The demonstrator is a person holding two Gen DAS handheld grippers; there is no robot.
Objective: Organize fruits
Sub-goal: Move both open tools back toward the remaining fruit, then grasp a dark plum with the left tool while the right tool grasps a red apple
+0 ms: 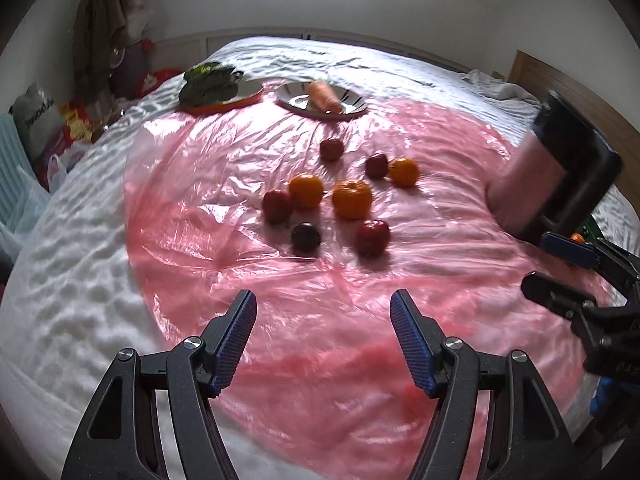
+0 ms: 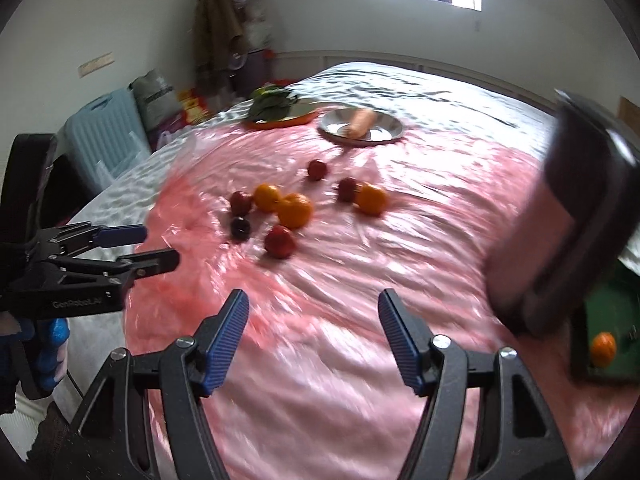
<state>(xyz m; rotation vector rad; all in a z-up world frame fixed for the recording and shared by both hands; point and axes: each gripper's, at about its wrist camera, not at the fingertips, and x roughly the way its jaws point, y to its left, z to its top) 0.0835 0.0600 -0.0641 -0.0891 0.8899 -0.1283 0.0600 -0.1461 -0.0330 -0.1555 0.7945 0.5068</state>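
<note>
Both grippers, left (image 1: 323,334) and right (image 2: 314,332), hang half-open and empty short of the fruits (image 1: 351,199) scattered on the bed's pink sheet (image 1: 224,264), apparently approaching to sort them.

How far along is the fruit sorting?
Barely started. Done: one orange sits in the green tray. In hand: nothing; left tool and right tool are open and empty. Left: three oranges and five dark red fruits loose on the pink sheet.
</note>
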